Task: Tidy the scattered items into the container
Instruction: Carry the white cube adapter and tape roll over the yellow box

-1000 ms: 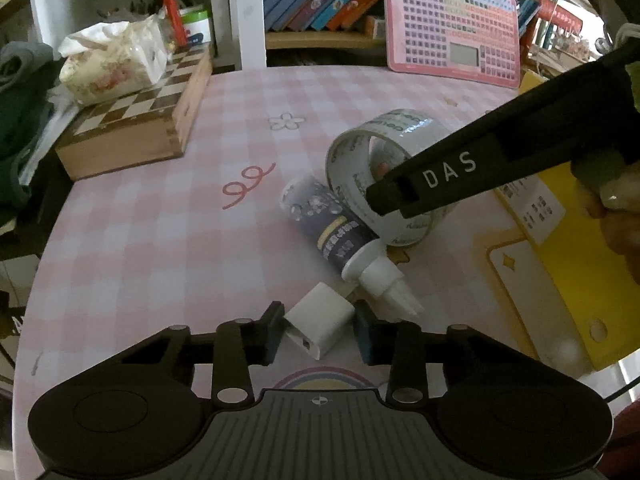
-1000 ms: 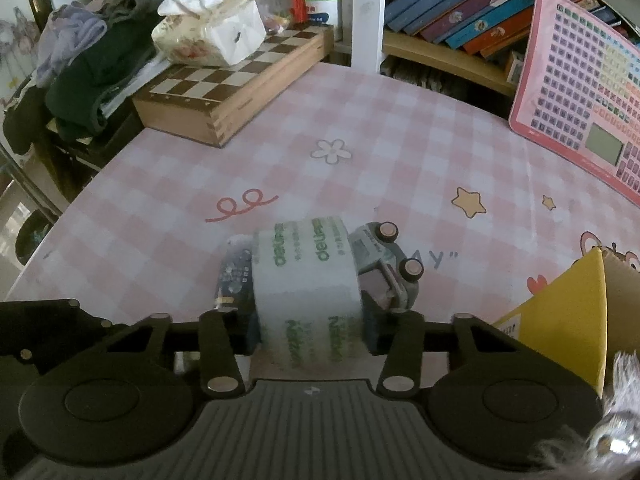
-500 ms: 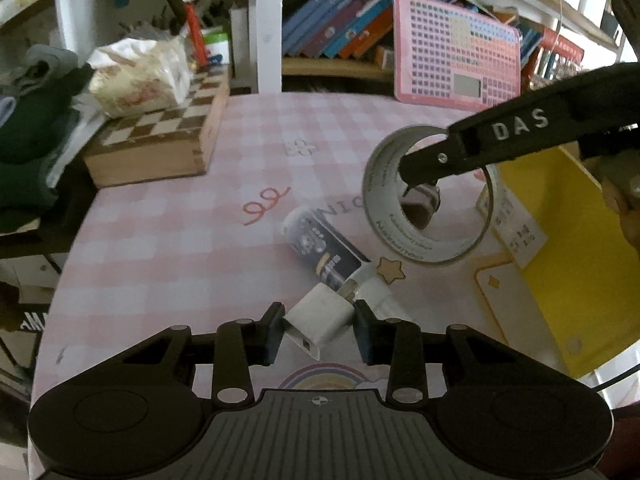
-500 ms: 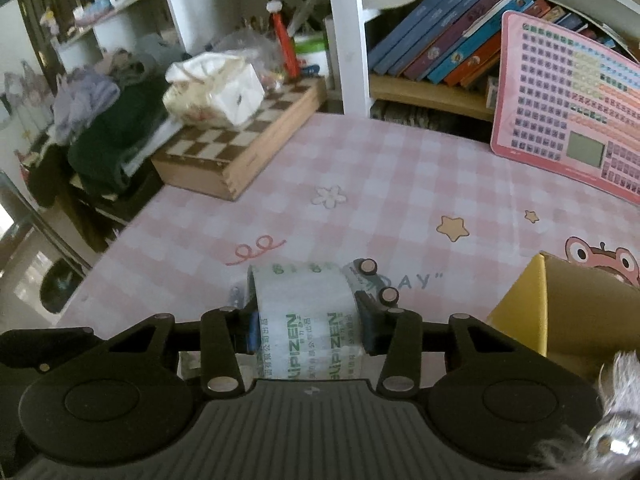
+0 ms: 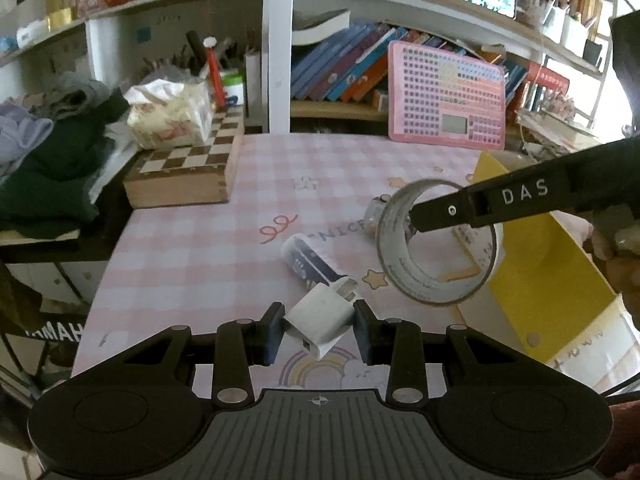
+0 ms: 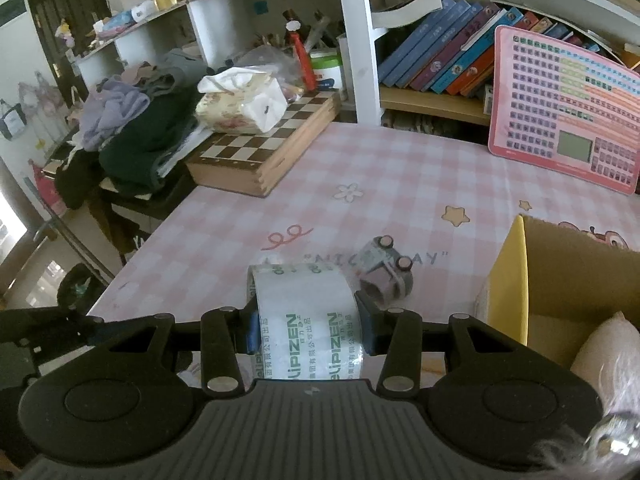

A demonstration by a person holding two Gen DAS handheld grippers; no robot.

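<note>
My left gripper (image 5: 318, 330) is shut on a white charger plug (image 5: 320, 316) and holds it above the pink checked table (image 5: 192, 248). My right gripper (image 6: 307, 328) is shut on a roll of clear tape (image 6: 308, 320), lifted off the table; the tape (image 5: 436, 276) and the black right gripper arm (image 5: 520, 204) also show in the left wrist view. A small dark bottle (image 5: 308, 260) lies on the table. A small grey toy car (image 6: 384, 272) sits on the table beside the yellow cardboard box (image 6: 508, 280), which also shows in the left wrist view (image 5: 548, 280).
A wooden chessboard box (image 5: 188, 172) with a tissue pack (image 5: 172, 112) stands at the back left. A pink keyboard toy (image 5: 448, 112) leans against the bookshelf. Piled clothes (image 6: 132, 132) lie off the table's left edge. Something pale pink (image 6: 604, 356) lies in the yellow box.
Both grippers have risen from the table with their loads. The tape has been lifted up and moved right toward the yellow box. The charger has come off the table.
</note>
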